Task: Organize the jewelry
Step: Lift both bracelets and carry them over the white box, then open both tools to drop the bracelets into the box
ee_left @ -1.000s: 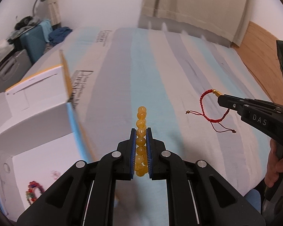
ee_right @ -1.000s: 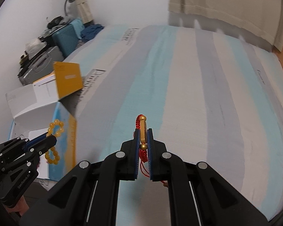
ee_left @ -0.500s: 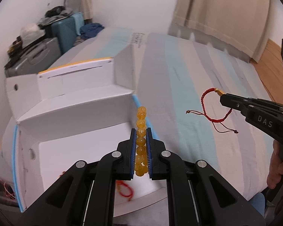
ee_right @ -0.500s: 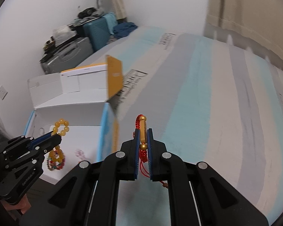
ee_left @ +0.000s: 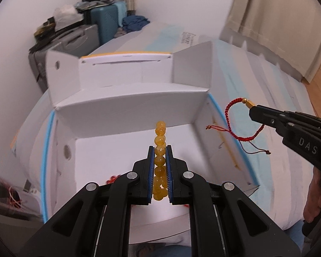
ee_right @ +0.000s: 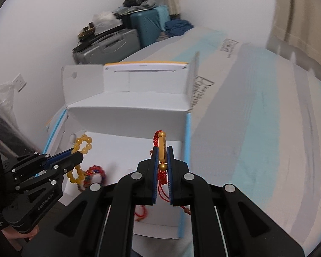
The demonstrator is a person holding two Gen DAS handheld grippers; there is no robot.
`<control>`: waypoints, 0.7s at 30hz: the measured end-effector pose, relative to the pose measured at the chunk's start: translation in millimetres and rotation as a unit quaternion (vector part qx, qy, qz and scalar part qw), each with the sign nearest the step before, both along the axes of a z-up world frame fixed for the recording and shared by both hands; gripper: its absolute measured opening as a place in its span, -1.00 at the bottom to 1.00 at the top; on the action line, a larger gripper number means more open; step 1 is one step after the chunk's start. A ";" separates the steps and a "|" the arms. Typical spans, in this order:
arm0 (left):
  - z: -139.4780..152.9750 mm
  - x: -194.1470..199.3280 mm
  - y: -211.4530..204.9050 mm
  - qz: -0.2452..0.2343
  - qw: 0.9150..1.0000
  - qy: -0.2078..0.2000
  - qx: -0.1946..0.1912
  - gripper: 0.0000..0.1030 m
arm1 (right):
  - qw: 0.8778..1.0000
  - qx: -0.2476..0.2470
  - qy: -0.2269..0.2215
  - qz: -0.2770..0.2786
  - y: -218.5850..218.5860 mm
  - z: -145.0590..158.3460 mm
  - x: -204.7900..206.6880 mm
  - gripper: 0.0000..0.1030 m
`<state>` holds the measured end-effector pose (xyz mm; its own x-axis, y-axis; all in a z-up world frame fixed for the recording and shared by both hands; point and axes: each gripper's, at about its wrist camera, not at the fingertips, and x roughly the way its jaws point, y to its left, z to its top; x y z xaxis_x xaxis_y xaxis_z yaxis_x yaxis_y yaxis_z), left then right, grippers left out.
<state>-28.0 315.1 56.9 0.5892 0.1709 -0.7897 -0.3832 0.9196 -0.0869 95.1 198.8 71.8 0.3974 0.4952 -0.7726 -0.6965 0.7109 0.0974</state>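
Observation:
My left gripper (ee_left: 160,150) is shut on a yellow bead bracelet (ee_left: 159,143) and holds it above the open white box (ee_left: 128,102). It also shows in the right wrist view (ee_right: 75,153), with the bracelet (ee_right: 83,143) hanging over the box floor. My right gripper (ee_right: 162,150) is shut on a red cord bracelet with a gold charm (ee_right: 162,150), over the box's right side (ee_right: 187,141). In the left wrist view that gripper (ee_left: 252,110) holds the red cord bracelet (ee_left: 235,120) just right of the box.
A multicoloured bead bracelet (ee_right: 96,173) and a red cord piece (ee_right: 142,212) lie on the box floor. The box stands on a striped bed (ee_right: 256,117). Suitcases (ee_right: 122,36) are stacked against the far wall. Curtains (ee_left: 278,17) hang at the right.
Both grippers have swung left from over the bed to over the open box, each still holding its bracelet. The box now fills the middle of both views.

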 end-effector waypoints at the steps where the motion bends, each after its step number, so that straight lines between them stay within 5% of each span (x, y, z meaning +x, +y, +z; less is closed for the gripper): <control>1: -2.1 -2.7 4.1 0.003 1.000 0.002 -0.001 -0.83 | 1.000 -0.003 0.003 0.005 7.2 -3.7 -3.7 -0.87; 21: -54.9 -25.6 48.7 0.033 0.998 0.041 -0.036 -0.83 | 0.997 -0.047 0.052 0.020 51.5 -70.4 -16.5 -0.85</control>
